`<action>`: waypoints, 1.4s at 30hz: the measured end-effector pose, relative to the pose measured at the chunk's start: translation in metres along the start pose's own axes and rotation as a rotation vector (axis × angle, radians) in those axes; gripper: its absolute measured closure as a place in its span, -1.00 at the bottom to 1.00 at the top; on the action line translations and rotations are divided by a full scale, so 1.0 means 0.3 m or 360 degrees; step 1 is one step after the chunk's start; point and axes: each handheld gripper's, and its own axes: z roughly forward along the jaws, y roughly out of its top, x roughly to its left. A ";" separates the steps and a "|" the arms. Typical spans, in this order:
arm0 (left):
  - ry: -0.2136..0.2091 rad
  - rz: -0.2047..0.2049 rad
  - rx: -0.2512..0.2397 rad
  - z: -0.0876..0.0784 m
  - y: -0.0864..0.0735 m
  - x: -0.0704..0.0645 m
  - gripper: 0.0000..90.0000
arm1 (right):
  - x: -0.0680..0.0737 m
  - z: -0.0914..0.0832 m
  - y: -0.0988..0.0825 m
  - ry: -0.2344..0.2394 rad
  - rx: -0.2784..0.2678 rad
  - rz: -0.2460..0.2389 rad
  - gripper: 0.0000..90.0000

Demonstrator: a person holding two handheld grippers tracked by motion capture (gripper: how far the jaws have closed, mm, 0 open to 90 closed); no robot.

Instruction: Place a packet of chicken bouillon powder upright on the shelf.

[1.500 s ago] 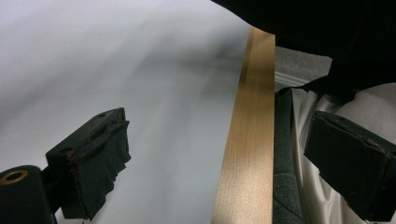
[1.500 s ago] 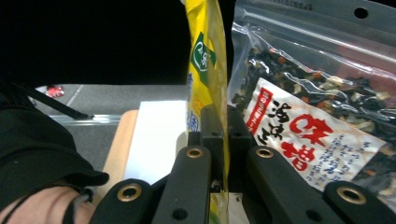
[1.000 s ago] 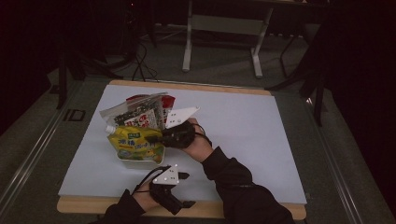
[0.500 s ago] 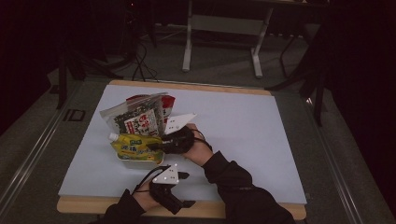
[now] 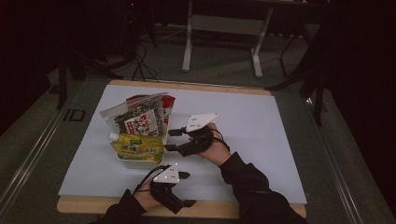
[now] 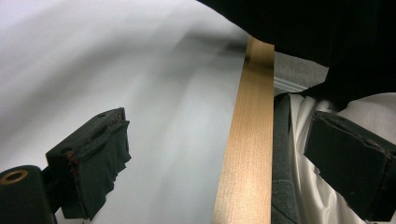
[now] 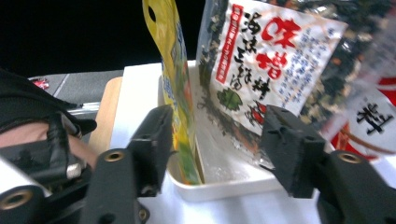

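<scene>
Several food packets stand in a shallow white tray (image 7: pixel 224 189) left of the table's middle. A yellow pouch (image 5: pixel 135 147) leans at the tray's front. Behind it is a dark soup packet with red characters (image 5: pixel 140 120), and a red packet (image 5: pixel 164 105) sits at the back. My right gripper (image 5: pixel 169 140) is open just right of the tray and points at it. In the right gripper view the yellow pouch (image 7: pixel 175 79) rises beside the left jaw and the dark packet (image 7: pixel 275 70) is ahead, nothing held. My left gripper (image 5: pixel 189 189) is open near the front edge.
In the left gripper view, the open gripper (image 6: pixel 215 154) faces the table's wooden front edge (image 6: pixel 247 140), with white cloth (image 6: pixel 303 196) on the person beyond it. Bare white table (image 5: pixel 261 135) spreads right of the hands. Stand legs (image 5: pixel 222 42) rise behind the table.
My right gripper has drawn back a little to the right from the packets. The yellow pouch has settled lower at the tray's front. The left gripper has stayed put.
</scene>
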 end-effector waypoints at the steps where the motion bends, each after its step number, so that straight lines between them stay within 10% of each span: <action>1: 0.0000 -0.0002 0.0002 0.000 0.000 0.000 -0.82 | 0.000 -0.008 -0.006 -0.0010 -0.0002 0.0008 -0.13; 42: 0.0003 -0.0014 -0.0006 -0.003 -0.001 0.004 -0.82 | 0.022 -0.260 -0.366 -0.0223 0.0033 0.0242 -0.63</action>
